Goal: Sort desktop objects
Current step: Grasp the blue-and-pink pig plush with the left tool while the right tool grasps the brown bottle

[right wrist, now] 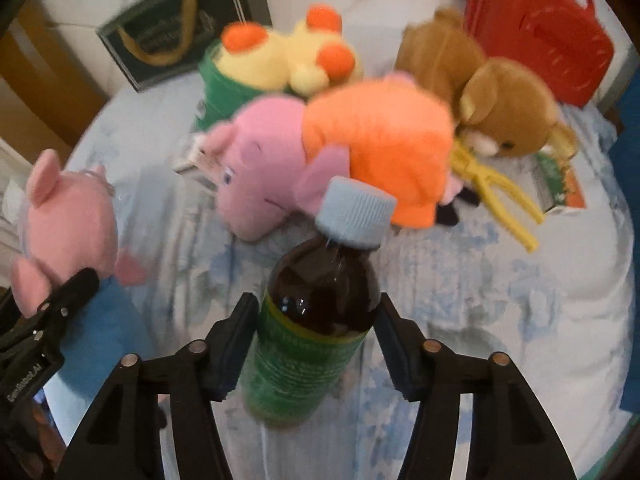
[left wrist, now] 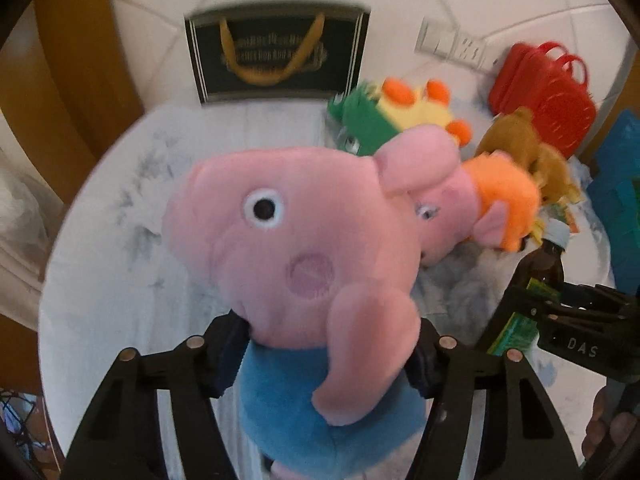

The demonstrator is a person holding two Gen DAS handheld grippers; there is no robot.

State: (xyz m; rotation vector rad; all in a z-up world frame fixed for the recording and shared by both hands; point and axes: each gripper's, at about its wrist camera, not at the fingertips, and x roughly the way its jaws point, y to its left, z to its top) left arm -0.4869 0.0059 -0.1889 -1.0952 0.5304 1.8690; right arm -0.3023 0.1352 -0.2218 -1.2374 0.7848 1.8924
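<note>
Both tools are loaded: left tool [left wrist: 328, 354] squeezes the blue-shirted pig plush [left wrist: 304, 264], right tool [right wrist: 316, 340] clamps the brown bottle [right wrist: 316, 312] upright, both lifted off the worktop [right wrist: 480, 300], probably for separate piles.

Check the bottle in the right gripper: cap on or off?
On. The blue cap sits on the neck of the bottle held between the right gripper's fingers.

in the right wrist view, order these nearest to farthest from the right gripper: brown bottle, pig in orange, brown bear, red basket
1. Brown bottle: between the right gripper's fingers.
2. Pig in orange: lying just beyond the cap, centre.
3. Brown bear: behind it, to the right.
4. Red basket: far right, against the wall.
</note>
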